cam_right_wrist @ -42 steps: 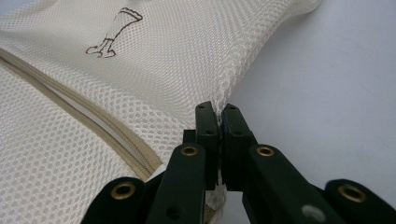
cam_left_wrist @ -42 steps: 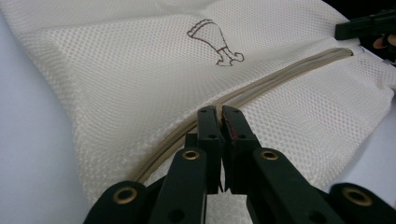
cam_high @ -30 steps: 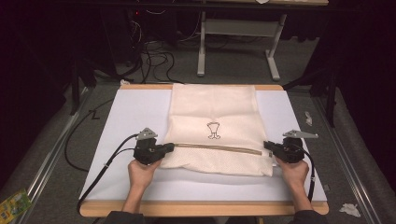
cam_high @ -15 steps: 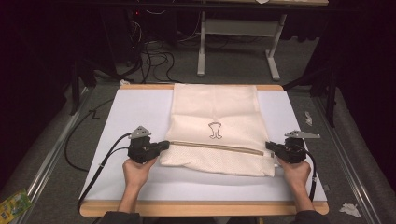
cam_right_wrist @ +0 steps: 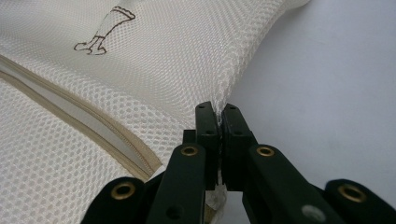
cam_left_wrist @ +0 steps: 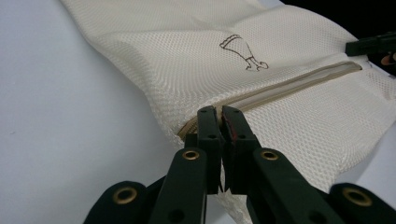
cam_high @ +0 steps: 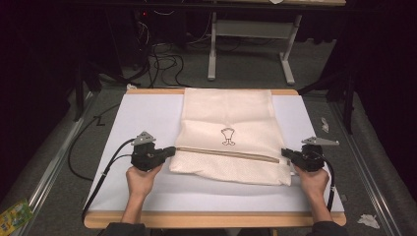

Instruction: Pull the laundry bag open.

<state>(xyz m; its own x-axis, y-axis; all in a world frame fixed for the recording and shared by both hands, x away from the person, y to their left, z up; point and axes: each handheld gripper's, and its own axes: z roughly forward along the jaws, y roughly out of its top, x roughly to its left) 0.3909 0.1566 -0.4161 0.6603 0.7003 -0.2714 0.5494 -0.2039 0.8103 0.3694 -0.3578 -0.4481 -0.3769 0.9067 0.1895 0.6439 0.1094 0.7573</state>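
Observation:
A cream mesh bag (cam_high: 226, 118) lies flat on the white mat (cam_high: 142, 118), with a tan zipper (cam_high: 231, 155) across it and a small brown emblem (cam_high: 227, 136) above. My left gripper (cam_high: 172, 150) is shut on the bag's left edge at the zipper end (cam_left_wrist: 220, 116); mesh shows pinched between the closed jaws. My right gripper (cam_high: 284, 153) is shut on the bag's right edge (cam_right_wrist: 217, 114), and the mesh (cam_right_wrist: 163, 60) pulls up into its jaws. The zipper (cam_right_wrist: 79, 116) runs off to the left there. The bag is stretched between the two.
The mat covers a wooden table top (cam_high: 211, 219). Black cables (cam_high: 105, 167) trail from the left gripper off the table's left side. Behind the table stand metal desk legs (cam_high: 287, 64) and floor cables (cam_high: 162, 61). A green packet (cam_high: 12, 216) lies on the floor at the left.
My left gripper has shifted a little to the left with the bag's edge, pulling the zipper line straighter. The right gripper has hardly moved.

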